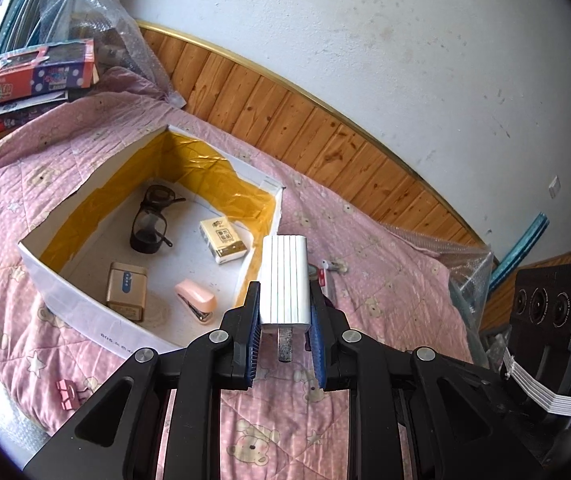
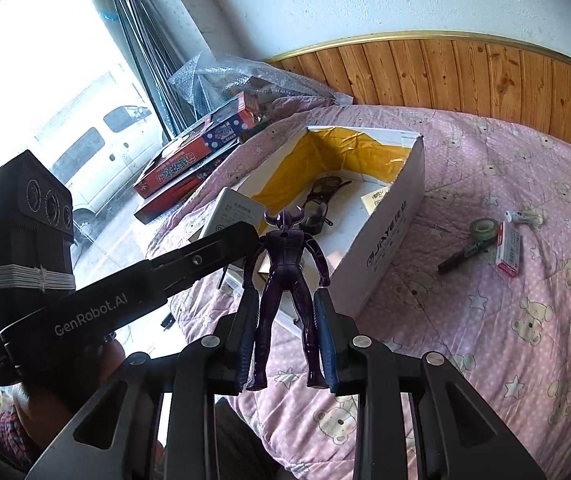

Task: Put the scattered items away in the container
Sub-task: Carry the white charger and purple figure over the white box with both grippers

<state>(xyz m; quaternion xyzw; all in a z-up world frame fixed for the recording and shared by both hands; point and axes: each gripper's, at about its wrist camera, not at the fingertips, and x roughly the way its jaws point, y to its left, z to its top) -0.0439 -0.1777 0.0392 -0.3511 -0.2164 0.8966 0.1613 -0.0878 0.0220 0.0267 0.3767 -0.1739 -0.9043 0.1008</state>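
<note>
My left gripper [image 1: 285, 292] is shut on a white ribbed charger plug [image 1: 284, 280], held above the near right corner of the white box [image 1: 85, 304] with yellow lining. Inside the box lie dark glasses [image 1: 149, 220], a tissue pack [image 1: 224, 240], a gold tin [image 1: 127, 292] and a pink stapler [image 1: 197, 300]. My right gripper [image 2: 285, 300] is shut on a dark purple horned figure [image 2: 287, 280], gripped at the legs, just short of the box [image 2: 397, 240]. The left gripper [image 2: 221, 248] shows there too, with the charger [image 2: 231, 210] over the box's left edge.
On the pink bear-print quilt [image 2: 485, 320], right of the box, lie a tape roll [image 2: 484, 228], a black marker [image 2: 461, 256], a red-and-white packet [image 2: 510, 250] and a small white item [image 2: 521, 216]. A pink binder clip [image 1: 68, 392] lies near the front. Boxed games [image 2: 193, 160] and bubble wrap sit behind.
</note>
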